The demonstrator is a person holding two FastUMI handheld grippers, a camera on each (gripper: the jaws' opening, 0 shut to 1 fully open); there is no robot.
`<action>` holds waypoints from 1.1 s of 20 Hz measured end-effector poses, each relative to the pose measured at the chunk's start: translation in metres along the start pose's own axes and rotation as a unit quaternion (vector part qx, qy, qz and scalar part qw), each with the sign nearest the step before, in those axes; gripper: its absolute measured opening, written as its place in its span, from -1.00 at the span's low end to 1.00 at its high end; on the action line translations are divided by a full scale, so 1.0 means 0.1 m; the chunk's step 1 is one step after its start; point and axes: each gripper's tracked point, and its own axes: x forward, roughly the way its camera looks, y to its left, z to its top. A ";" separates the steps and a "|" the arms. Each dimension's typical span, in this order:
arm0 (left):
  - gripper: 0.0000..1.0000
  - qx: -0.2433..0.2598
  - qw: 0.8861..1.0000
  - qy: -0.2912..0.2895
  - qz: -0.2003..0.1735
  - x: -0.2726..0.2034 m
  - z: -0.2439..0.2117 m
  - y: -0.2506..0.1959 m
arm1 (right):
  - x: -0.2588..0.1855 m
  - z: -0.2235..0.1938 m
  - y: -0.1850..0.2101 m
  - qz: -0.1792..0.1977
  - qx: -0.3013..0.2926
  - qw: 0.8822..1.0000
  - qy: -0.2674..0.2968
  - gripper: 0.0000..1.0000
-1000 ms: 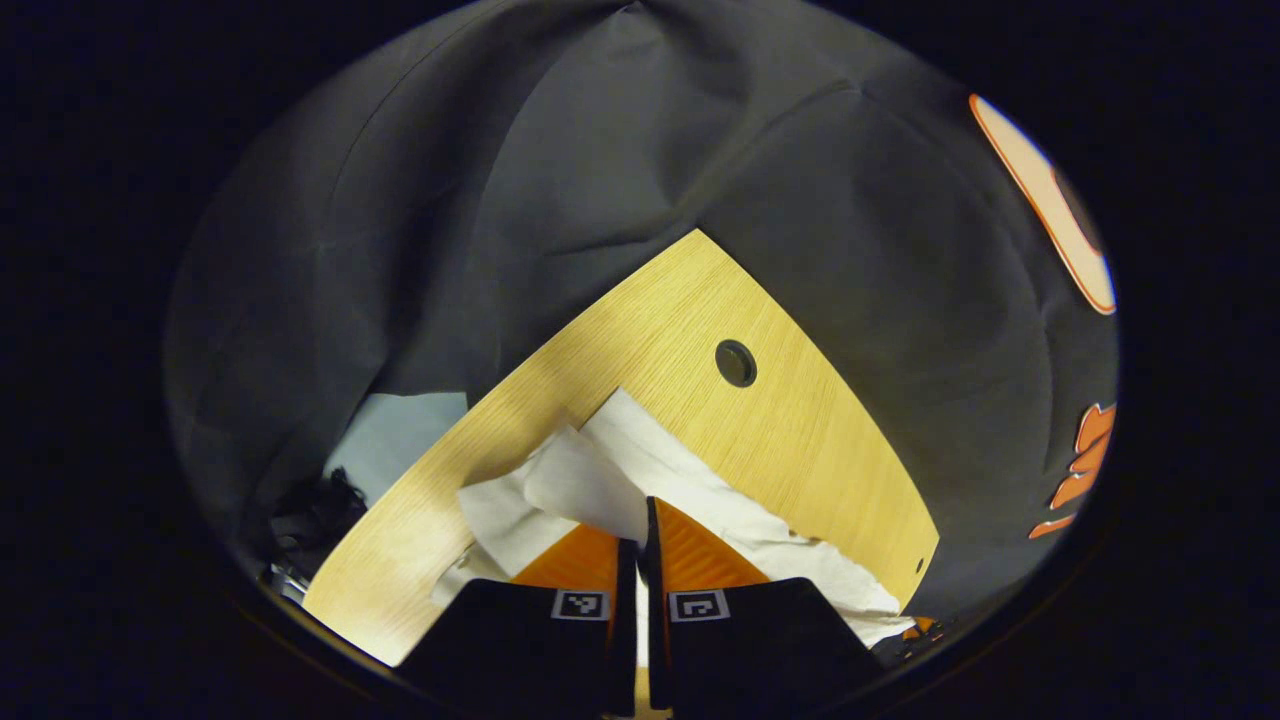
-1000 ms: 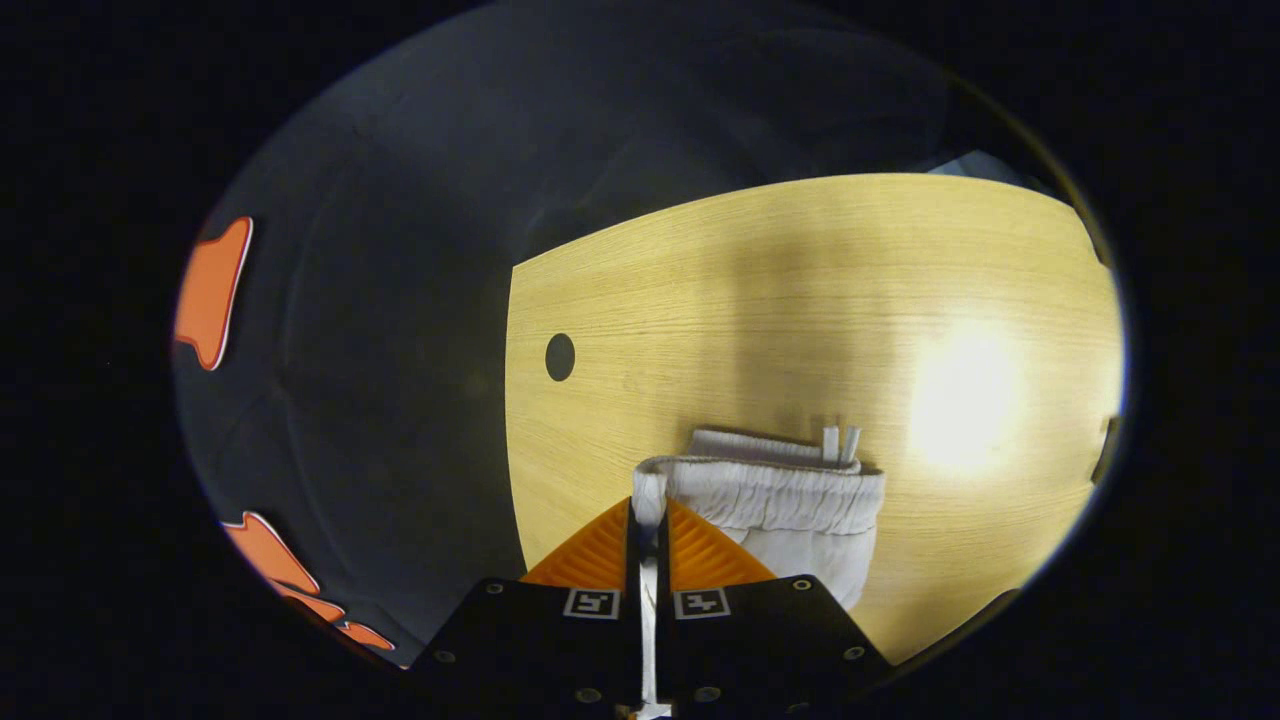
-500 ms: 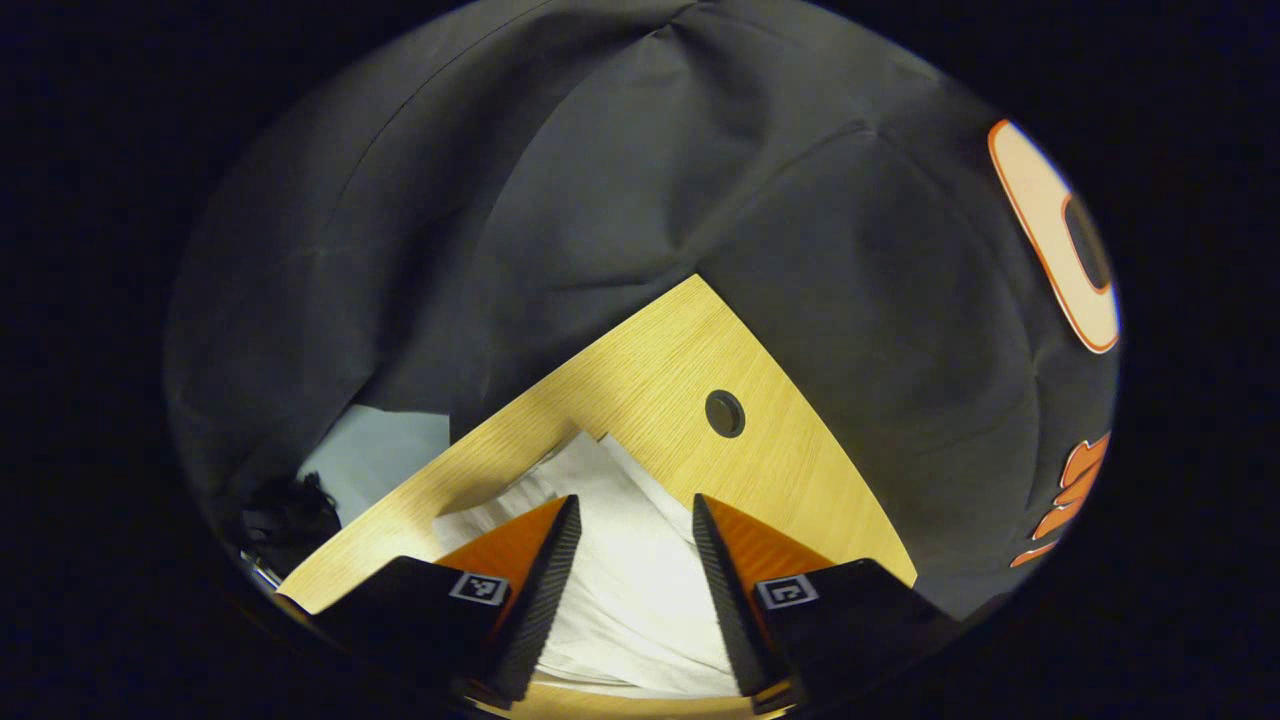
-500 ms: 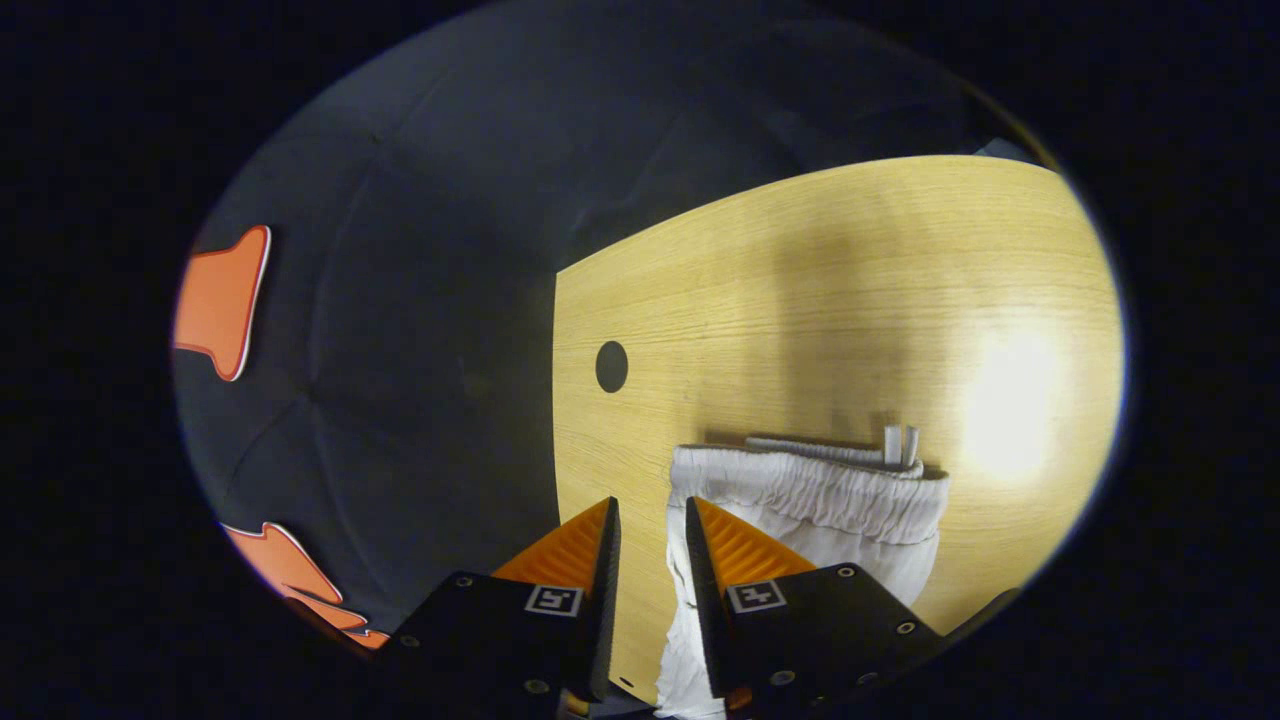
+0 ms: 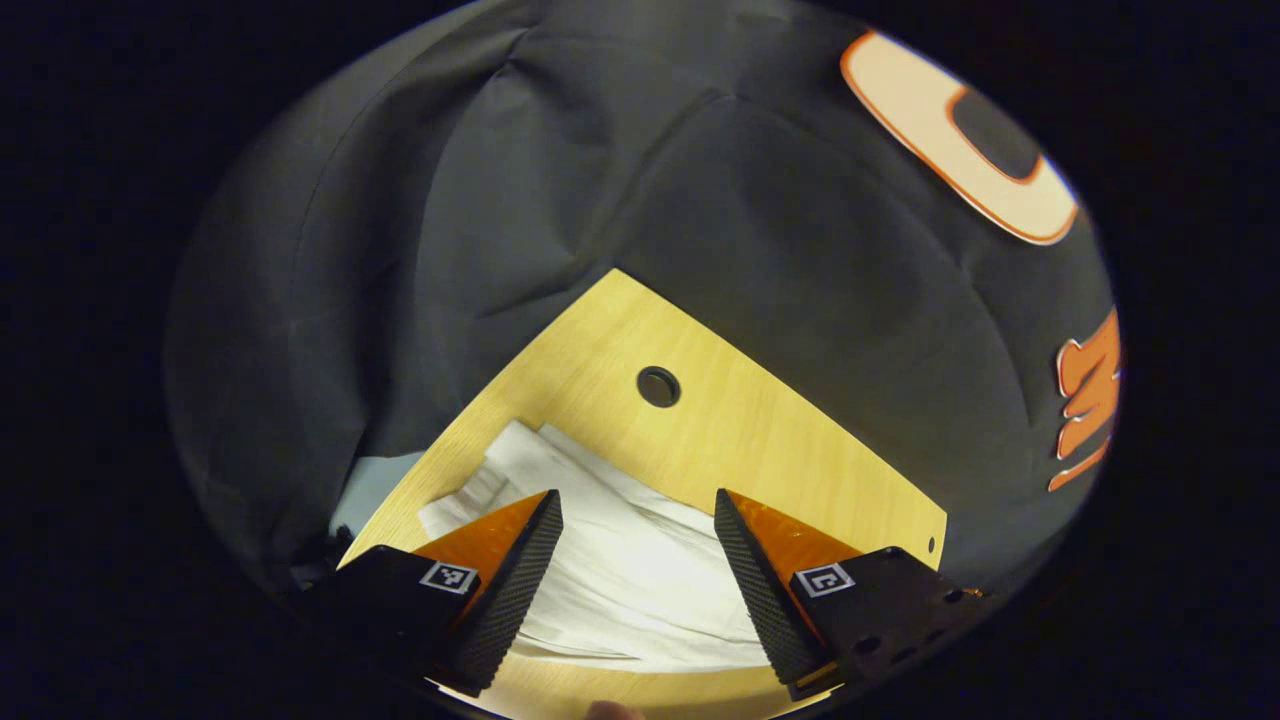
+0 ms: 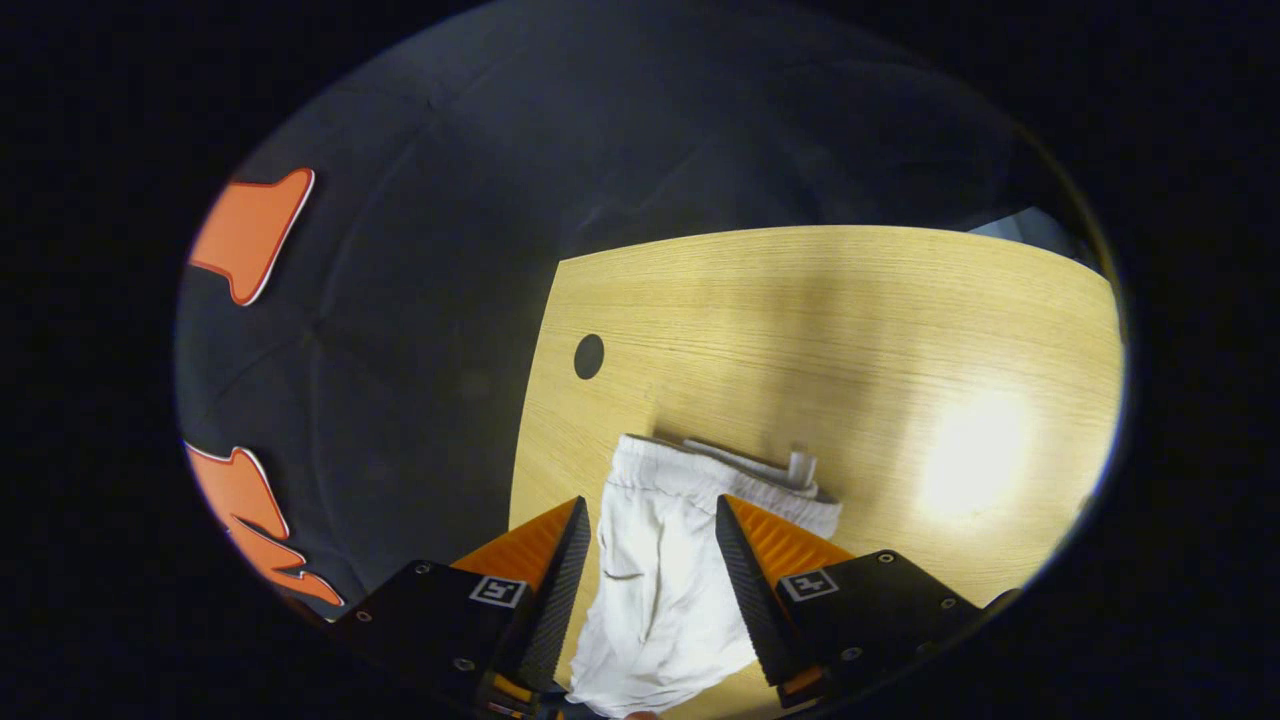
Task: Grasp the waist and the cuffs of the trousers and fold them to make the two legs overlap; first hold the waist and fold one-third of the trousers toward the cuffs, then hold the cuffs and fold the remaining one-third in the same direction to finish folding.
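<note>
Left gripper view shows my left gripper [image 5: 638, 560] with its fingers spread wide apart above the white trousers [image 5: 620, 560], holding nothing. The trousers lie on the table [image 5: 760, 440], just beside its round hole [image 5: 658, 386]. In the right gripper view, my right gripper [image 6: 650, 570] is also spread open over the trousers [image 6: 660, 570], and the waist [image 6: 720, 475] lies near the hole [image 6: 589, 356].

Light wooden table [image 6: 850, 310] here, a round dark hole [image 6: 589, 356] near its nine o'clock edge. White trousers [image 6: 665, 560] lie flat at six o'clock.
</note>
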 end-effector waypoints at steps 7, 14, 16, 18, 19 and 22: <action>0.99 0.081 0.997 0.011 -0.004 -0.27 -0.38 -0.34 | 0.05 -0.21 -0.61 -0.062 -0.013 0.997 0.037 0.77; 0.99 0.096 0.995 -0.002 -0.035 -0.55 -0.71 -0.67 | 0.26 -0.31 -0.72 -0.057 0.002 0.997 0.051 0.77; 1.00 0.109 0.993 -0.010 -0.045 -0.61 -0.81 -0.78 | 0.32 -0.32 -0.72 -0.054 0.001 0.997 0.052 0.78; 0.99 0.121 0.991 0.001 -0.061 -0.69 -0.95 -0.92 | 0.37 -0.30 -0.72 -0.053 0.009 0.997 0.046 0.70; 0.99 0.128 0.990 0.003 -0.062 -0.71 -0.99 -0.97 | 0.39 -0.29 -0.70 -0.046 0.010 0.998 0.046 0.59; 0.93 0.139 0.988 0.003 -0.071 -0.77 -1.09 -1.12 | 0.38 -0.26 -0.74 -0.033 0.012 0.999 0.039 0.44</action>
